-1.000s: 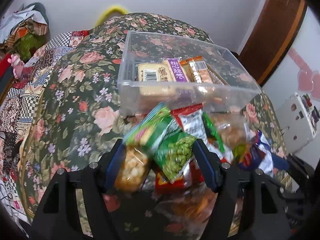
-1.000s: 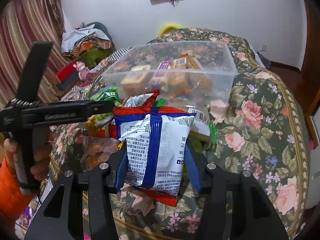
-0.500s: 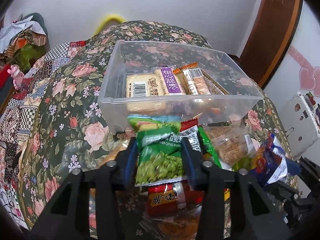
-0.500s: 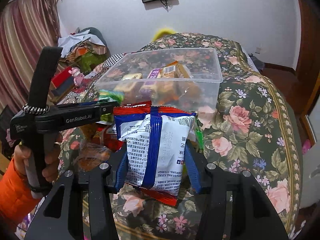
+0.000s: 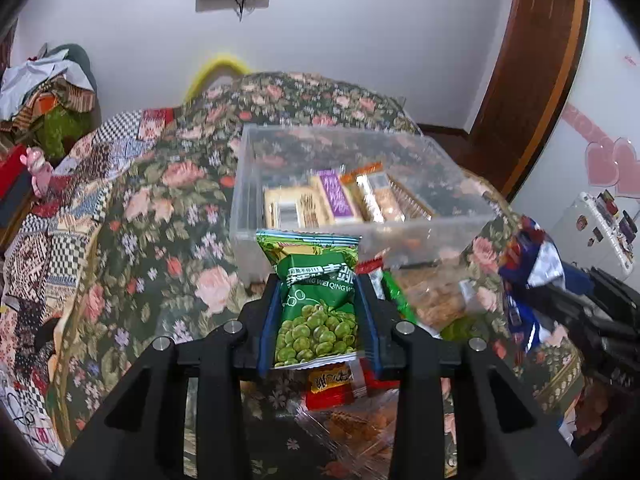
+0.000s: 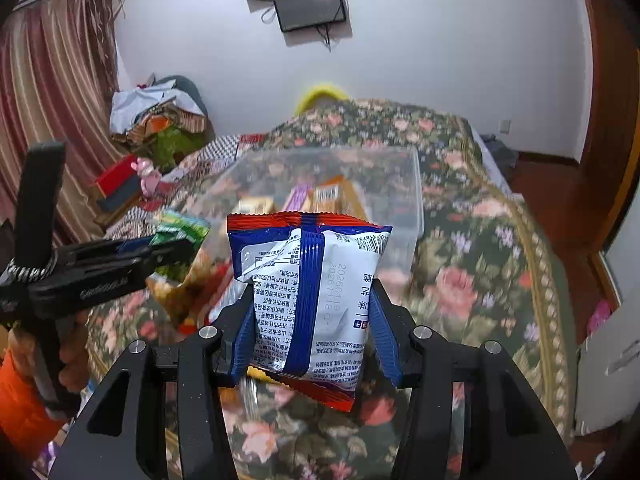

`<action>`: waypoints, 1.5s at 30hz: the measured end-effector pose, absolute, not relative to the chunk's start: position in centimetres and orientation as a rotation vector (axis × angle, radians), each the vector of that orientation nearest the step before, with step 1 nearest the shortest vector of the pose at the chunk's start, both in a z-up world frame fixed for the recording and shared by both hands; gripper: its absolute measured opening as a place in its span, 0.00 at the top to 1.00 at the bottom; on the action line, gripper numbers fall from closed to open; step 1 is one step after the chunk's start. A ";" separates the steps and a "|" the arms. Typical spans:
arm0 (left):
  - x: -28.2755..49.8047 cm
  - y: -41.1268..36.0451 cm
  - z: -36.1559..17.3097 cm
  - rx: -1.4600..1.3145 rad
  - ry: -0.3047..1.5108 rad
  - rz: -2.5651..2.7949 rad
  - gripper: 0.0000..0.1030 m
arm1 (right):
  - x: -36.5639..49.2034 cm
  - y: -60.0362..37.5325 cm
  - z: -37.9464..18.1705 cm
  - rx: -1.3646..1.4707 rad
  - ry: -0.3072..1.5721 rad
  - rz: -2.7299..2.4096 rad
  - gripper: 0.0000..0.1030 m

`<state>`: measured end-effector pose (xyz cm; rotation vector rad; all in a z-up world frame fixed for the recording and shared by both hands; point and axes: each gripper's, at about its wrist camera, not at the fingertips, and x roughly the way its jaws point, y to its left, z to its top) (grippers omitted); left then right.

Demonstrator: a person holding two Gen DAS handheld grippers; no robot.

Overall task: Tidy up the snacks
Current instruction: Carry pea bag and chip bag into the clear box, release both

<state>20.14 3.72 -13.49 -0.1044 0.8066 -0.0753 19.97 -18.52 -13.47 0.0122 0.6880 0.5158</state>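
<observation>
A green pea packet (image 5: 316, 320) stands upright between the blue pads of my left gripper (image 5: 318, 292). The jaws are closing and the pads press its sides. It hangs just in front of the clear plastic box (image 5: 400, 240), which holds several snack bars (image 5: 336, 196). My right gripper (image 6: 312, 292) is shut on a blue-and-white packet with red ends (image 6: 320, 248), held up before the box (image 6: 416, 200). In the right wrist view the left gripper (image 6: 176, 246) with its green packet (image 6: 180, 228) shows at the left. Loose snacks (image 5: 432, 304) lie under both grippers.
A floral bedspread (image 5: 160, 240) covers the bed under the box. Clothes and toys (image 6: 156, 128) are piled at the far left, and a brown door (image 5: 532, 80) stands at the right. A hand in an orange sleeve (image 6: 20, 392) holds the left gripper.
The left gripper's jaws closed on the green pea packet and lifted it off the pile. The right gripper rose a little with its blue-and-white packet.
</observation>
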 end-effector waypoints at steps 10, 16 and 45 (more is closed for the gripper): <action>21.4 3.2 -9.1 -0.083 0.708 -0.082 0.65 | 22.8 -17.8 -9.8 -0.005 0.585 0.491 0.54; 23.0 2.6 -8.0 -0.079 0.680 -0.094 0.65 | 24.6 -17.0 -9.2 -0.023 0.565 0.480 0.54; 31.5 0.7 -14.3 -0.059 0.797 -0.060 0.64 | 31.9 -14.7 -15.2 -0.052 0.749 0.473 0.52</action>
